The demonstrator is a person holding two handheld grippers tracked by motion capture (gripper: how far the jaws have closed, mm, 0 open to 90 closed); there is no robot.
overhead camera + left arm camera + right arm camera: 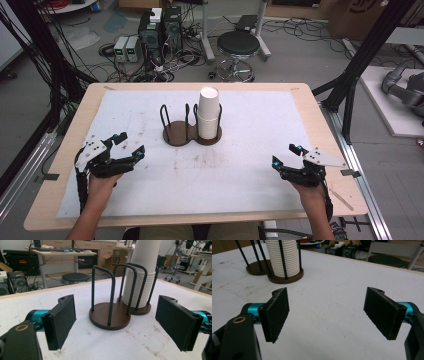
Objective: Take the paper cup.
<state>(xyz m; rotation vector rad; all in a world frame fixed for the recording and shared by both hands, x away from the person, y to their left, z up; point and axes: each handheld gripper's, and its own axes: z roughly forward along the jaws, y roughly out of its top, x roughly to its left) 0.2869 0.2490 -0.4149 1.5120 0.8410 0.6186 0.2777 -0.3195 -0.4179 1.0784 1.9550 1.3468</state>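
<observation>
White cover: a stained sheet lies over the wooden surface (70,131)
High view, rack: a dark wooden cup holder (178,134) with black wire hoops stands mid-surface, its left bay empty
High view, cups: a stack of paper cups (208,112) sits upright in the right bay
High view, left gripper (128,145): near the left edge, well apart from the rack, jaws spread, nothing between them
High view, right gripper (285,155): near the right edge, well apart from the rack, jaws spread and empty
Left gripper view: both black jaws stand wide, framing the holder (110,317) and the cup stack (140,277) beyond them
Right gripper view: jaws wide over bare sheet, the cups (284,258) far off at upper left
Step, as I judge it: an approach to the stack
Doing it well: come in level, take the top cup above the hoops, squeeze lightly so the wall does not crumple, lift straight up to clear the wires
</observation>
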